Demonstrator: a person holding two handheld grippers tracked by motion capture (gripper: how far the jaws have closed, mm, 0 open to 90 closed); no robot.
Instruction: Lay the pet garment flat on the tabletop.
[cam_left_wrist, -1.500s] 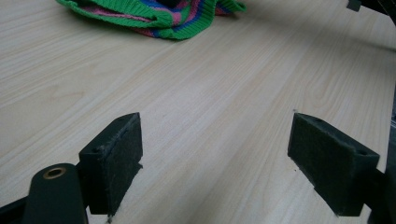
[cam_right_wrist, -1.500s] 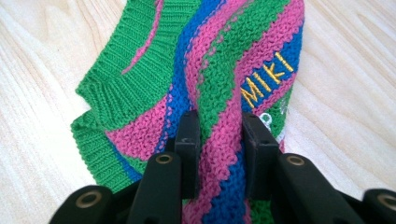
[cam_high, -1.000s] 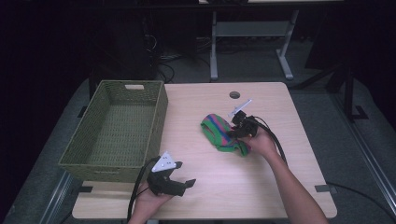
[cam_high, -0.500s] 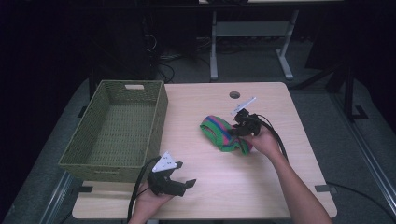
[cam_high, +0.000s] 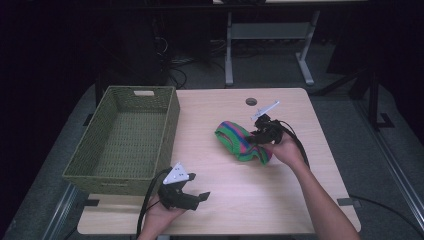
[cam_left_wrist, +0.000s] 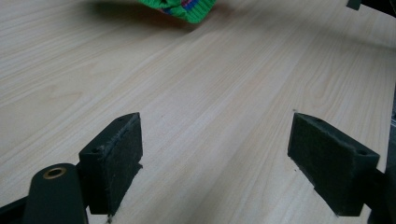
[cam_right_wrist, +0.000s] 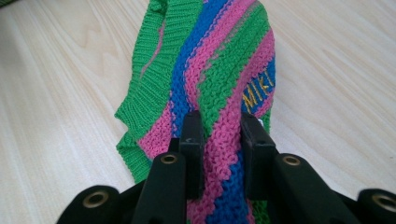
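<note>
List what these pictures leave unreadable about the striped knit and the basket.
- Yellow lettering on the striped knit, right gripper view: partly folded under, so unreadable.
- The knit's lower end, same view: hidden behind the right hand-held gripper, which pinches it.
- Left gripper view: the knit is cut off by the top edge.
- Green basket, high view: near inner wall hidden by its rim.

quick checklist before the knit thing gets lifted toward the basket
1. Right gripper shut on the striped knit piece: ok.
2. Fold of knit between its pads: ok.
3. Whole piece will lift together: cannot tell, most lies loose on the table.
4. Green basket has room inside: ok.
5. Left gripper open, apart from the knit: ok.
6. Table between knit and basket free of things: ok.
</note>
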